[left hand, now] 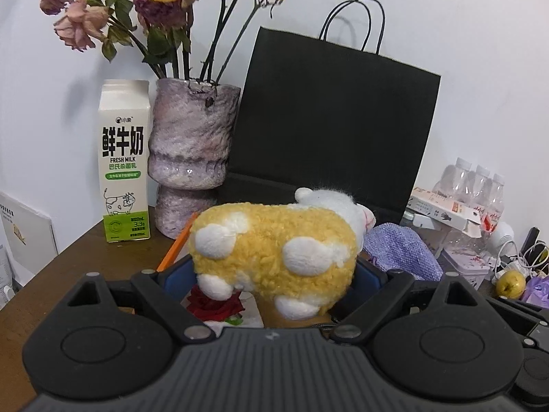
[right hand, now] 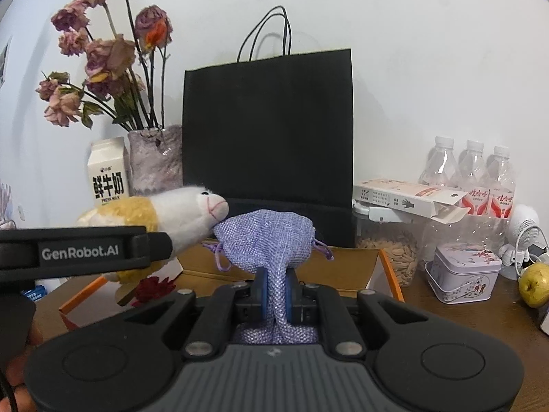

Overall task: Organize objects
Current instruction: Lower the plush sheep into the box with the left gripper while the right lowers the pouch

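Box point(right hand: 343, 267) open just ahead, below both fingers | left fingers point(left hand: 274, 271) wide around plush sheep point(left hand: 274, 257), long axis crosswise | right fingers point(right hand: 274, 292) pinching purple pouch point(right hand: 264, 237)

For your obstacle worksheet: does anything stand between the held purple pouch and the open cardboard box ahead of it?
Nothing visible does. The purple pouch, pinched in the right gripper, hangs just before the cardboard box.

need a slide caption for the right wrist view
Right gripper shut on a purple drawstring pouch, beside a plush sheep in the left gripper, before a black paper bag.
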Demonstrator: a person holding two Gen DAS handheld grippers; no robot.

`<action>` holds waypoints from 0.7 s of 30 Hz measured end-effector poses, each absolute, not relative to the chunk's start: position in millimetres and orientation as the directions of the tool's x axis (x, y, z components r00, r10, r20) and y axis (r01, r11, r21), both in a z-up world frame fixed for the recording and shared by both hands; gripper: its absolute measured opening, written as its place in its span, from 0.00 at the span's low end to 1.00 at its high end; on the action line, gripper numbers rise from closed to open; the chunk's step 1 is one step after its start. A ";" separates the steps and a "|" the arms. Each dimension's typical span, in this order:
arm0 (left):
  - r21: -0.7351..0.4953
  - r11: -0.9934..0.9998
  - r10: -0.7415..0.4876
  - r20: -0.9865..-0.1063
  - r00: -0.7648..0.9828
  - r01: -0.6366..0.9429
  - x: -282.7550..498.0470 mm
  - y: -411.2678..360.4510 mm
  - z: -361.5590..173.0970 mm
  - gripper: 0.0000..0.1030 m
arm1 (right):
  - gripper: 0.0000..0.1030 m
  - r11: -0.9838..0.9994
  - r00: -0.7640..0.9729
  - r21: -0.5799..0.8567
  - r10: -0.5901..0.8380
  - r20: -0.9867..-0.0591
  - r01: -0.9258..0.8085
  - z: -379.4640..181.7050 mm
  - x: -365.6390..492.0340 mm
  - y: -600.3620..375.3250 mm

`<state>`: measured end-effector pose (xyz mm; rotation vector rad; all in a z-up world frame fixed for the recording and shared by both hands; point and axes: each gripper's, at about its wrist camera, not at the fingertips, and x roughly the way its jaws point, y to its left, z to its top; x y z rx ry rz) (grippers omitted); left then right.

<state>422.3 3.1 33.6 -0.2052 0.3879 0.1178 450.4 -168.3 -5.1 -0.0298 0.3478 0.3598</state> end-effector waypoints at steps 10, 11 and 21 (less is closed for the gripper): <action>-0.157 0.973 0.085 -0.434 0.897 -0.168 447.7 10.2 20.0 0.90 | 0.09 0.940 0.866 0.021 0.323 -0.382 -0.341 -16.3 471.8 -166.3; -0.157 0.973 0.084 -0.439 0.895 -0.169 449.5 11.4 18.2 0.90 | 0.09 0.941 0.865 0.020 0.319 -0.387 -0.338 -18.0 473.7 -166.8; -0.155 0.978 0.057 -0.455 0.889 -0.142 454.9 11.6 9.9 0.93 | 0.09 0.944 0.858 0.015 0.307 -0.412 -0.330 -24.8 479.1 -169.0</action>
